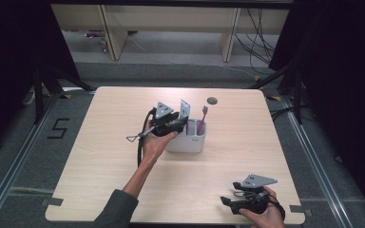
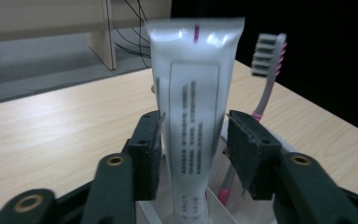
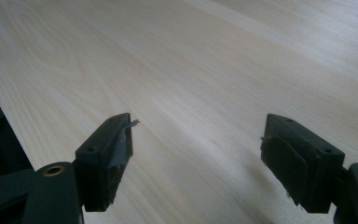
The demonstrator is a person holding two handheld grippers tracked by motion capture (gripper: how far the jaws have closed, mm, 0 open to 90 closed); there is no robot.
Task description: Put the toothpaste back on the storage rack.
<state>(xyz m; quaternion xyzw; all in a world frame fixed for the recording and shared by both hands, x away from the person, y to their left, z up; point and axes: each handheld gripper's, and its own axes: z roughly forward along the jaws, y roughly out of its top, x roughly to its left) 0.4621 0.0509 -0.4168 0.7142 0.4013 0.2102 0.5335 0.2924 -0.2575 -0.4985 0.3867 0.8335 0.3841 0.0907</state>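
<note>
I have the left gripper (image 2: 193, 135) at the white plastic toothpaste tube (image 2: 193, 107), which stands upright in the white rectangular plastic holder (image 1: 186, 142) near the middle of the pale wooden table (image 1: 109, 142). In the left gripper view the tube sits between the two black jaws: the pad on the left of that view looks to be just touching its edge, while the pad on the right stands clear with a gap, so I read the grip as released and the jaws about half open. The tube's lower end is already down inside a compartment of the holder, next to the one with the pink-and-white toothbrush (image 2: 265, 79).

To finish well, I judge I should open a little wider until both pads are clear, then draw the gripper straight back along its own line, not sideways, so neither pad drags the soft tube and tips it or nudges the light holder. I would watch that the tube stays leaning on the divider.

The right gripper (image 3: 196, 154) rests at the near right of the table, jaws wide apart with bare wood between them.
</note>
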